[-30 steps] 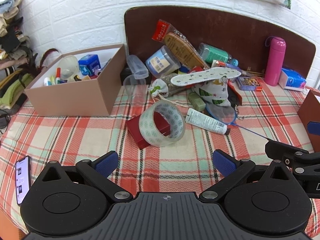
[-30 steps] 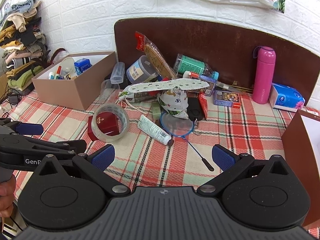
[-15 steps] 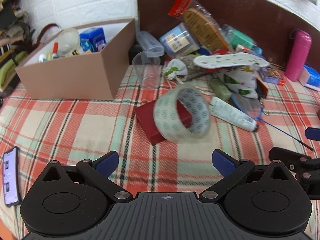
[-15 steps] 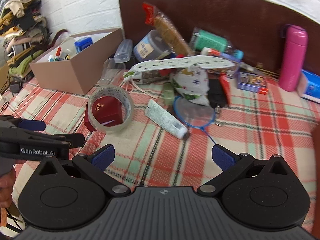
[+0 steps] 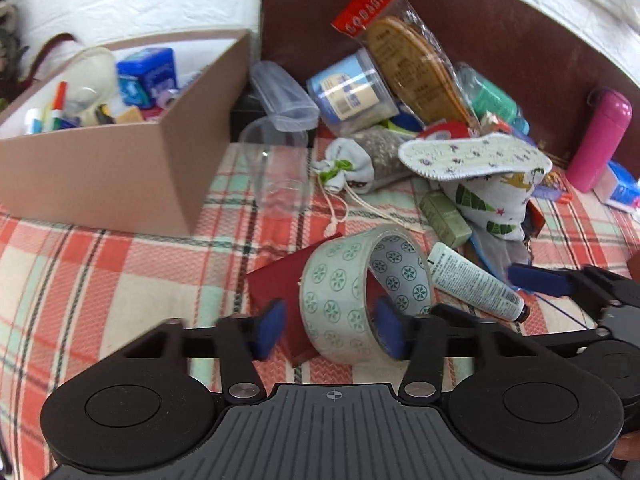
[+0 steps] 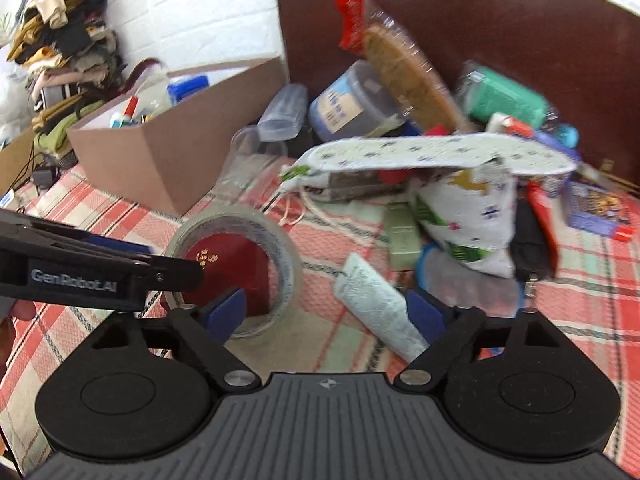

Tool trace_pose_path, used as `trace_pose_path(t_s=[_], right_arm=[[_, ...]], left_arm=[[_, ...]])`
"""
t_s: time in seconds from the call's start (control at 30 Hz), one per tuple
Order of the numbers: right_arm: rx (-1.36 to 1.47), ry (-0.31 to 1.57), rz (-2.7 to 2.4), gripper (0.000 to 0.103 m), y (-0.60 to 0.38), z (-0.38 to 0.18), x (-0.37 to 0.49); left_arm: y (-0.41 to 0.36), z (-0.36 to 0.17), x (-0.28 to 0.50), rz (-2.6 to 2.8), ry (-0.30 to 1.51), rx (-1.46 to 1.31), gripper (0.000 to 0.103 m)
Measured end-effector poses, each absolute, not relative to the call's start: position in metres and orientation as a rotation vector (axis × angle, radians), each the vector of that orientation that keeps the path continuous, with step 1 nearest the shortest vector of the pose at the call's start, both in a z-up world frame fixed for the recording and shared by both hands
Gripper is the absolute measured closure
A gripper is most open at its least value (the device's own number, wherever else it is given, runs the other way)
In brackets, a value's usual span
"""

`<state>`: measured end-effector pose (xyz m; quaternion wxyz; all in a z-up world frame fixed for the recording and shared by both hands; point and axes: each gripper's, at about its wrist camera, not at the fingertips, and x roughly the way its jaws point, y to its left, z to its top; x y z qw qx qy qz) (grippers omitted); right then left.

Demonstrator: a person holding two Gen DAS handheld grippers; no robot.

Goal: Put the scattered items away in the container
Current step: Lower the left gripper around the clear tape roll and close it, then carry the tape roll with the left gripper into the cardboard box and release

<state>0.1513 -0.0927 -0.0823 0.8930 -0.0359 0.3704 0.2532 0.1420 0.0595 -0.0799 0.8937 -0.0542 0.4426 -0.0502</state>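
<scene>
A patterned tape roll [image 5: 352, 296] stands on edge against a red box [image 5: 280, 280] on the plaid cloth. My left gripper [image 5: 330, 330] is open, with its blue pads either side of the roll's near rim; a gap shows at the left pad. My right gripper [image 6: 326, 312] is open, with its pads either side of a white tube [image 6: 380, 308]. The tube also shows in the left wrist view [image 5: 476, 282]. The brown cardboard box [image 5: 120, 168] at the left holds several items. The tape roll also shows in the right wrist view [image 6: 288, 256].
A pile lies at the back against the brown headboard [image 5: 500, 40]: clear cup [image 5: 276, 168], insole [image 5: 476, 156], printed pouch [image 5: 492, 204], plastic tub [image 5: 348, 92], packaged insoles [image 5: 404, 52]. A pink bottle [image 5: 598, 136] stands at the right. Clothes [image 6: 60, 40] are stacked at the far left.
Both grippers have moved forward and down and narrowed their jaws. The left now straddles the tape roll; the right now straddles the white tube.
</scene>
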Motion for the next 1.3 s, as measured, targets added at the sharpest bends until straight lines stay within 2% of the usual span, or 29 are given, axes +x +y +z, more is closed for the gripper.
trace_pose_path(t_s=[0.07,0.13,0.27,0.33,0.37,0.4,0.43,0.47,0.5,0.53,0.7,1.03,1.3], right_arm=[[-0.062,0.783,0.544,0.029,-0.088,-0.088,0.157],[-0.046,0.791,0.56,0.035,-0.086,-0.094,0.162],[-0.016,0.825,0.586,0.059,-0.081,-0.105,0.169],[0.019,0.839,0.617,0.07,-0.08,-0.109,0.172],[0.025,0.845,0.622,0.075,-0.079,-0.11,0.172],[0.031,0.851,0.626,0.077,-0.077,-0.111,0.173],[0.028,0.849,0.622,0.077,-0.076,-0.11,0.171],[0.024,0.846,0.617,0.078,-0.076,-0.108,0.169],[0.019,0.844,0.613,0.081,-0.075,-0.106,0.168],[0.015,0.841,0.608,0.082,-0.074,-0.105,0.166],[-0.012,0.806,0.594,0.089,-0.073,-0.092,0.155],[-0.128,0.696,0.63,0.089,-0.044,-0.043,0.137],[-0.184,0.626,0.706,0.089,0.003,0.0,0.144]], left_arm=[[0.06,-0.083,0.146,-0.108,0.912,-0.099,0.064],[0.06,-0.083,0.149,-0.115,0.907,-0.082,0.065],[0.063,-0.084,0.151,-0.135,0.907,-0.08,0.066],[0.065,-0.086,0.152,-0.143,0.906,-0.085,0.063],[0.066,-0.087,0.153,-0.138,0.905,-0.086,0.053],[0.066,-0.089,0.154,-0.127,0.905,-0.083,0.033],[0.066,-0.091,0.155,-0.102,0.91,-0.071,0.029],[0.066,-0.093,0.155,-0.095,0.914,-0.065,0.041],[0.066,-0.094,0.156,-0.12,0.919,-0.077,0.059],[0.067,-0.095,0.156,-0.139,0.926,-0.092,0.064],[0.065,-0.092,0.147,-0.129,0.934,-0.081,0.074],[0.078,-0.052,0.119,-0.115,0.832,-0.094,0.074],[0.149,-0.005,0.138,-0.013,0.731,-0.131,0.074]])
